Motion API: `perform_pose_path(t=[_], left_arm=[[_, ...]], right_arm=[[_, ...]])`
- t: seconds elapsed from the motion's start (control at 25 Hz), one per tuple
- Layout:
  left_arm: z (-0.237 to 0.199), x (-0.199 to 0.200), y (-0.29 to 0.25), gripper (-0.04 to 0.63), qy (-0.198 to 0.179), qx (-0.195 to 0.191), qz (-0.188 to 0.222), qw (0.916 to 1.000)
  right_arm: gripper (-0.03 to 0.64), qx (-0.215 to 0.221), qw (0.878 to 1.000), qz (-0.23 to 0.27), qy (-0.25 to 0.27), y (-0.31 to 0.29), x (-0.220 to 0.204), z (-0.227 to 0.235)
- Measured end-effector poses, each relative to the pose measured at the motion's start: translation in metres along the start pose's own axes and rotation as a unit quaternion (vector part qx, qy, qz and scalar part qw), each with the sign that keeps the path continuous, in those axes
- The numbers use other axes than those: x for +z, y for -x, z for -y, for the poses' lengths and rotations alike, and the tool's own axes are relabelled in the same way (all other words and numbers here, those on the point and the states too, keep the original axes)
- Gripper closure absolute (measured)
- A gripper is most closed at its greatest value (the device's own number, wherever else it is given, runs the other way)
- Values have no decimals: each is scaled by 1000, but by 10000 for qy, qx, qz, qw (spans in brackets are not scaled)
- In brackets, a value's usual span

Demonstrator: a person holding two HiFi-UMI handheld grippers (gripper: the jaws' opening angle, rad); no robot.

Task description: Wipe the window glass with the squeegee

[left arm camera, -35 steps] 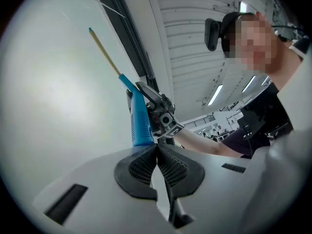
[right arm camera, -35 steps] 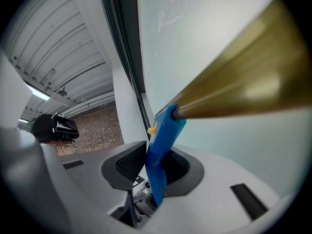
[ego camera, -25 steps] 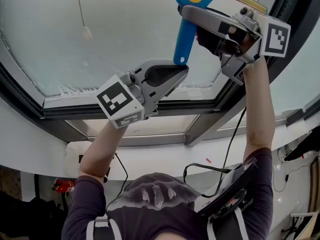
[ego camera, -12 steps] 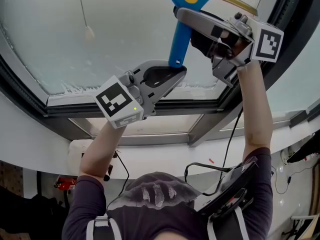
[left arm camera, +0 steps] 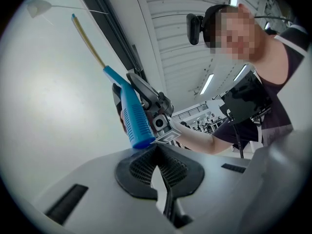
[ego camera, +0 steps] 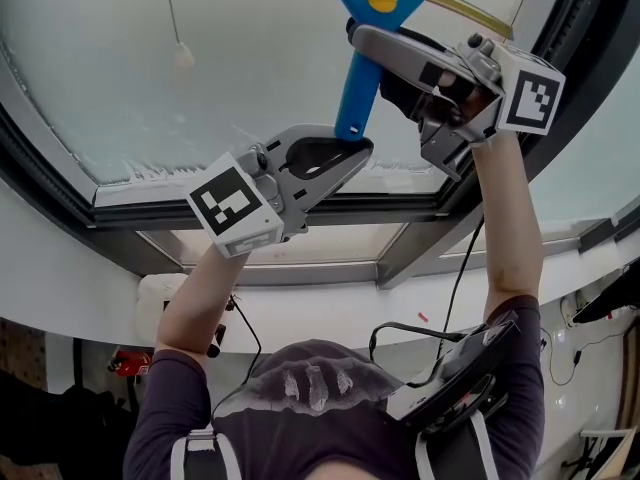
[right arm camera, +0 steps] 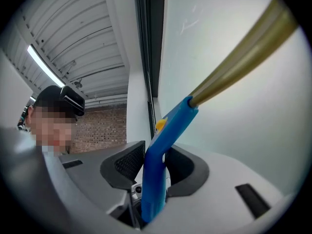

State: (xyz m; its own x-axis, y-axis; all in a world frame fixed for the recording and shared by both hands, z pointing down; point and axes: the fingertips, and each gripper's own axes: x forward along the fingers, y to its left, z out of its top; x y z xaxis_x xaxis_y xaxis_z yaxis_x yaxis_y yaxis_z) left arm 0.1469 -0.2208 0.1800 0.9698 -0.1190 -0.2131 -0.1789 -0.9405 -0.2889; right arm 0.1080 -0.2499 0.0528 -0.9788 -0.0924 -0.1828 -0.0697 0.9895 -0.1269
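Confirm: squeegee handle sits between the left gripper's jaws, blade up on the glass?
Wrong gripper. The squeegee handle sits between the jaws of the right gripper, which are opening, as the right gripper view shows. The left gripper is shut and empty. The blade is up on the glass.

Squeegee (ego camera: pixel 357 88) stands between the right gripper's (ego camera: pixel 363 40) opening jaws, left gripper (ego camera: pixel 362 150) just below.

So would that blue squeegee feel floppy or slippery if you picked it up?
The squeegee handle looks like rigid moulded plastic, so probably stiff and light. Its ribbed grip, seen in the left gripper view, should resist slipping. The long blade probably makes it top-heavy, apt to twist.
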Motion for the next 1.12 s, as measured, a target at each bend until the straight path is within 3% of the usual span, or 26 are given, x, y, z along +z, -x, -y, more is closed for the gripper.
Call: perform_pose_path(t=[0.72, 0.88, 1.12], left_arm=[[-13, 0, -2, 591, -63, 207, -190, 9996], [-3, 5, 6, 589, -22, 135, -16, 9999], [-9, 0, 12, 589, -196, 431, -167, 9987]], right_arm=[[499, 14, 9993, -285, 246, -4, -6, -1], [499, -105, 9996, -231, -93, -2, -6, 2], [494, -392, 9956, -801, -295, 7, -9, 20]])
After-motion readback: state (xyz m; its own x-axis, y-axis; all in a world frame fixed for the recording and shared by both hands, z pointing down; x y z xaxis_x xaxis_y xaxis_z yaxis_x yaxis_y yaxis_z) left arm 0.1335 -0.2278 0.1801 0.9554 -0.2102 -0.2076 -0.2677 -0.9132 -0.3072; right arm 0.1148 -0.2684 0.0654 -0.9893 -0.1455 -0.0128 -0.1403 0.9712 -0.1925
